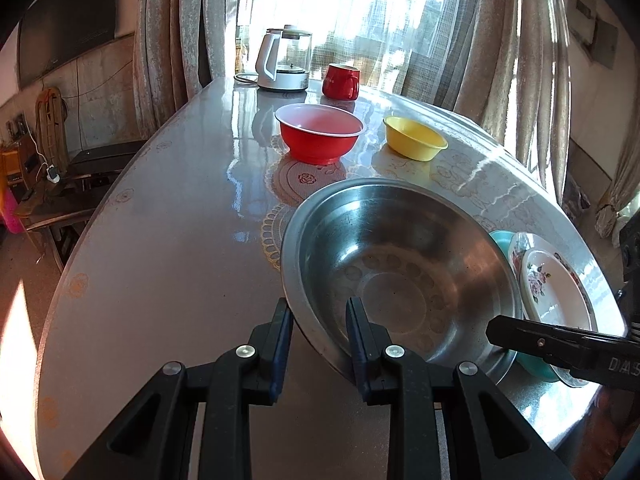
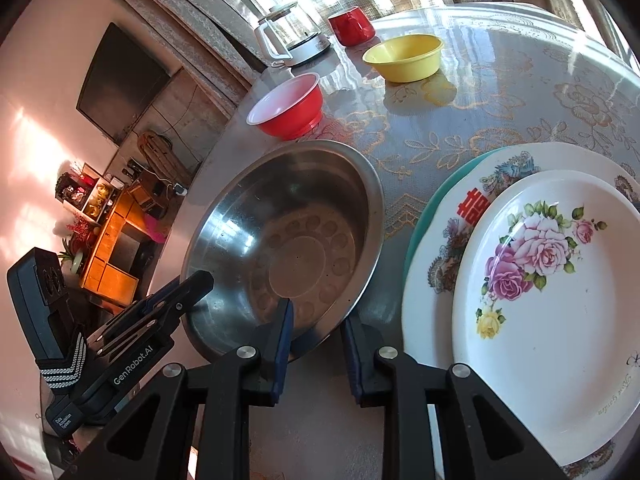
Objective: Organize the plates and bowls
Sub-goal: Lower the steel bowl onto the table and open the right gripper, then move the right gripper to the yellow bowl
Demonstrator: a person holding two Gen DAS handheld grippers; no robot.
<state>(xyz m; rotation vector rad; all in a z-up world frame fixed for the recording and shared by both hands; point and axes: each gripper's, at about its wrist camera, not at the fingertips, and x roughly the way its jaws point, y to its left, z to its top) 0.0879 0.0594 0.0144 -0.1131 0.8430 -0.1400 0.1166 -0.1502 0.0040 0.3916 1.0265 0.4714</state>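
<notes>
A wide steel bowl (image 1: 400, 264) (image 2: 288, 232) sits low over the table, close beside a stack of plates. My left gripper (image 1: 318, 308) straddles its near rim, one finger inside and one outside, shut on it. At another part of the rim my right gripper (image 2: 318, 312) grips the same way. The stack holds a rose-patterned plate (image 2: 552, 300) (image 1: 548, 284) on a larger white plate (image 2: 440, 240) over a teal plate (image 2: 424, 216). Farther back stand a red bowl (image 1: 320, 136) (image 2: 288, 108) and a yellow bowl (image 1: 414, 138) (image 2: 404, 58).
A glass kettle (image 1: 284, 60) (image 2: 292, 36) and a red mug (image 1: 340, 80) (image 2: 352, 26) stand at the far end by the curtained window. The round table (image 1: 160, 240) has a glossy patterned cover. Its edge curves off to the left, with low furniture beyond.
</notes>
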